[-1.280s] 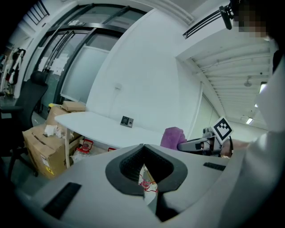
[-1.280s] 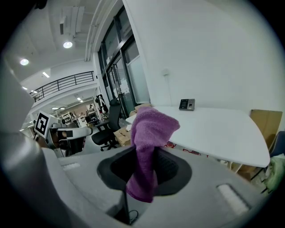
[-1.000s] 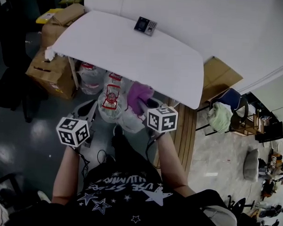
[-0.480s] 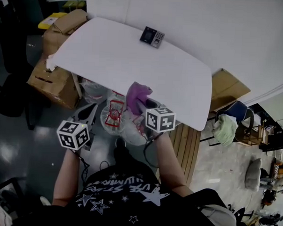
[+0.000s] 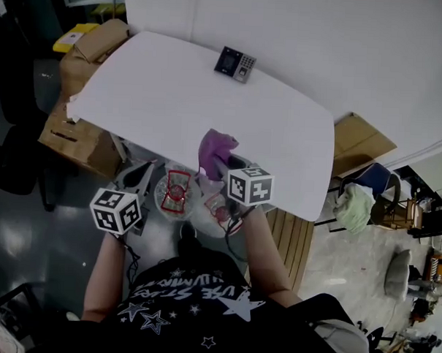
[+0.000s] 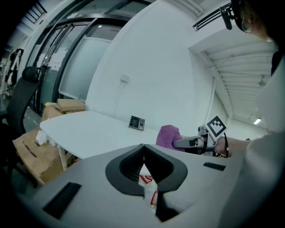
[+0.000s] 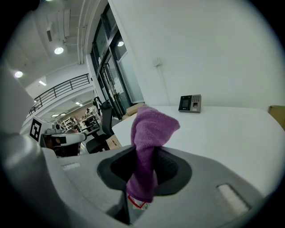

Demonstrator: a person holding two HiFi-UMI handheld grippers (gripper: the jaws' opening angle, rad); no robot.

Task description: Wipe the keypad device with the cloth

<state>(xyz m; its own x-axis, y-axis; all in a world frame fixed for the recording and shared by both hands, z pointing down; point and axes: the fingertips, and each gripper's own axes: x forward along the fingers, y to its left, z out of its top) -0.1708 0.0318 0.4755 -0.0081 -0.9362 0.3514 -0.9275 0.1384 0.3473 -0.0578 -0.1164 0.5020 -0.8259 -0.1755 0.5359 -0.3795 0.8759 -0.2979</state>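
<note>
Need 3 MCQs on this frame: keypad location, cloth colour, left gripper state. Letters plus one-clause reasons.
1. Where is the keypad?
A. On the far side of the table
B. Between the left jaws
C. On a cardboard box

2. What colour is the cloth?
A. White
B. Purple
C. Green

3. What state is the left gripper in?
A. Shut on the cloth
B. Wide open
C. Shut, empty

Answers:
1 A: the head view shows it lying on the tabletop at the edge farthest from the person.
2 B: it reads purple in all three views.
3 C: its own view shows the pads meeting with nothing between them; the cloth is pinched in the right gripper.
</note>
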